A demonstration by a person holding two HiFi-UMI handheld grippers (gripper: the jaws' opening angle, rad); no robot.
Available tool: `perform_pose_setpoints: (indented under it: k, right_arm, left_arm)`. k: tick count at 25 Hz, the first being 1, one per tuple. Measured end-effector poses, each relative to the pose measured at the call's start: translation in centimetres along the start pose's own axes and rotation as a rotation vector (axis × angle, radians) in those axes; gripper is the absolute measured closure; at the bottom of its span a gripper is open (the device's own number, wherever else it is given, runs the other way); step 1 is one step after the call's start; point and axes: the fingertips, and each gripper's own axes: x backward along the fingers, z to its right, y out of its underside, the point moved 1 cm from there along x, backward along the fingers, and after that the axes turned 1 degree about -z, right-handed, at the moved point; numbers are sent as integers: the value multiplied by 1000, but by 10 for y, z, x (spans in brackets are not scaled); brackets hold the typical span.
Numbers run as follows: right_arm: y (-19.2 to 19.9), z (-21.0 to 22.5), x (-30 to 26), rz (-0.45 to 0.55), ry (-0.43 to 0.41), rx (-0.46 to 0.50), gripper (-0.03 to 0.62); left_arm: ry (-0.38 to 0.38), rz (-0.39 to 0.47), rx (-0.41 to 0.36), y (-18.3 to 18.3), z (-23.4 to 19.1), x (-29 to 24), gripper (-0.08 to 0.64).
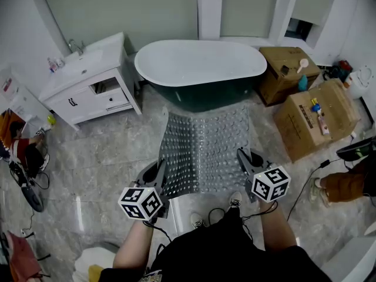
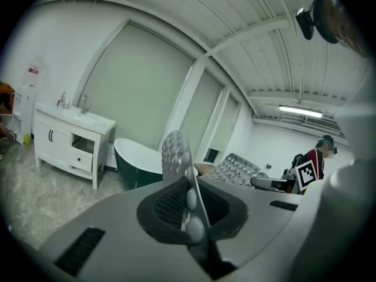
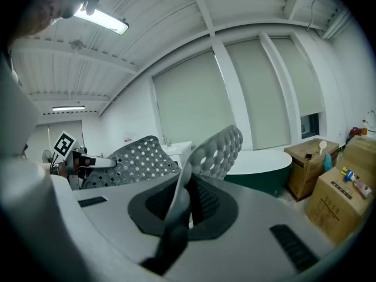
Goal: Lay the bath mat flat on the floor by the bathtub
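Hanging between the two grippers, the grey bath mat (image 1: 205, 148) is spread above the marble floor (image 1: 111, 151), and its far edge comes close to the dark-sided bathtub (image 1: 200, 63). The left gripper (image 1: 158, 174) has its jaws closed on the mat's near left corner, and the right gripper (image 1: 244, 159) on the near right corner. A white vanity (image 1: 88, 84) stands left of the tub, and cardboard boxes (image 1: 314, 122) stand to the right.

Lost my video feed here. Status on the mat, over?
Left tool shut on bath mat, right tool too. Mat spread toward bathtub, near edge lifted. Nothing seen in the way.
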Motion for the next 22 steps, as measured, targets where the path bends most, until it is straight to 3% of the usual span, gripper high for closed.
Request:
perform_pose_setpoints:
  k: [22]
  right_arm:
    - [-7,26,-8,-5,5,10,563]
  left_arm:
    - [-3,-2,7,-1,8,-25,529]
